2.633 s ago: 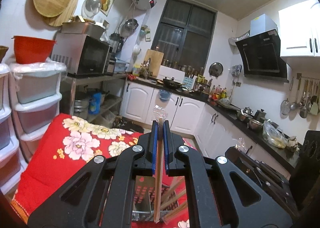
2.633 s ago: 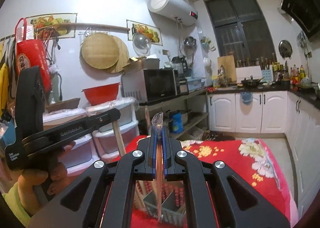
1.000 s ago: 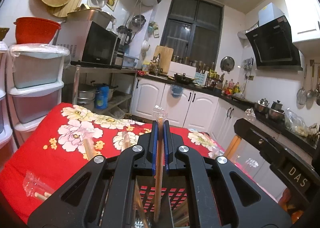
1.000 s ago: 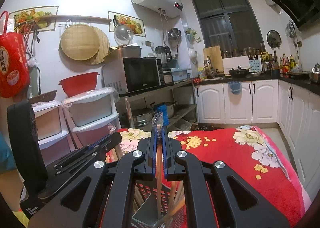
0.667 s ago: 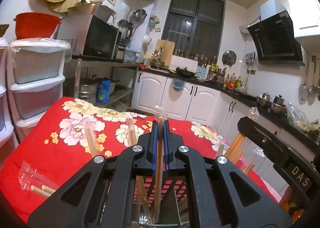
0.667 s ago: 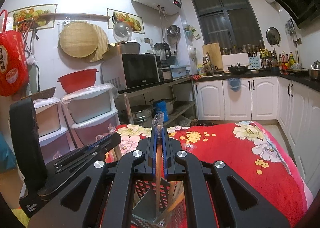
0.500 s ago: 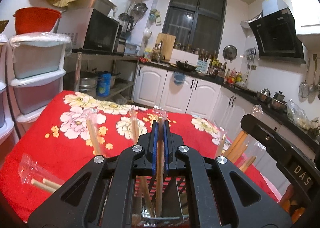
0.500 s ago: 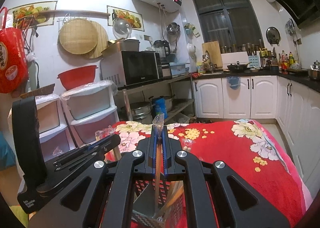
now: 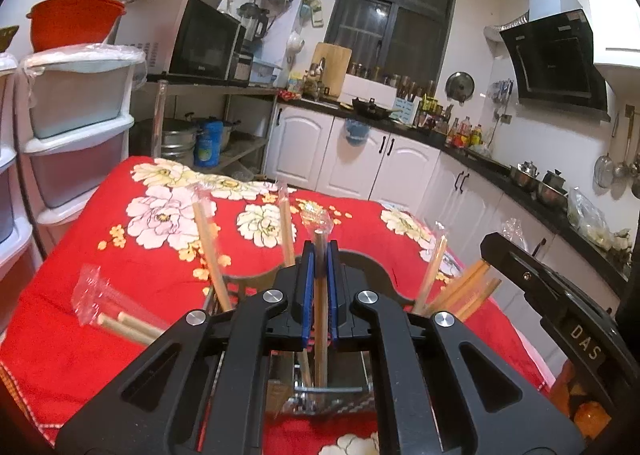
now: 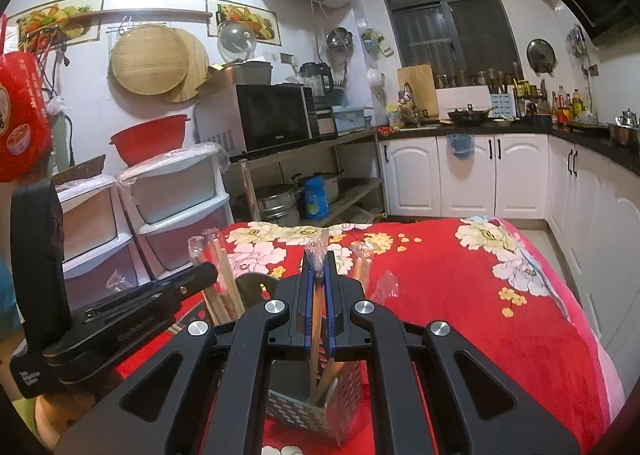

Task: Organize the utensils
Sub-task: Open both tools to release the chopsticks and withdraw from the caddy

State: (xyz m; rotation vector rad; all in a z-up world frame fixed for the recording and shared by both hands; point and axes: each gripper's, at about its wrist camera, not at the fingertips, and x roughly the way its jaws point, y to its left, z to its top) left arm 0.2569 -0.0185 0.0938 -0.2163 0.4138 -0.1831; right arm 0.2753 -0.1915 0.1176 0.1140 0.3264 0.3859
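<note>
My left gripper (image 9: 319, 255) is shut on a wrapped pair of wooden chopsticks (image 9: 320, 319) held upright, its lower end inside a perforated metal utensil holder (image 9: 332, 391) right under the jaws. My right gripper (image 10: 319, 265) is shut on another wrapped chopstick pair (image 10: 316, 335), its lower end inside the same holder (image 10: 320, 411). Several wrapped chopsticks (image 9: 208, 251) stand in the holder, leaning outward. The right gripper's body (image 9: 560, 319) shows at the right of the left wrist view; the left gripper's body (image 10: 120, 319) shows at the left of the right wrist view.
The holder stands on a table with a red floral cloth (image 9: 160, 215). A wrapped chopstick pair (image 9: 116, 319) lies on the cloth to the left. Plastic drawers (image 9: 76, 127) stand at the left; white cabinets (image 10: 480, 175) and counter line the far wall.
Both grippers have come down toward the table, lowering their chopsticks into the holder. More of the chopsticks standing in the holder now shows around the jaws.
</note>
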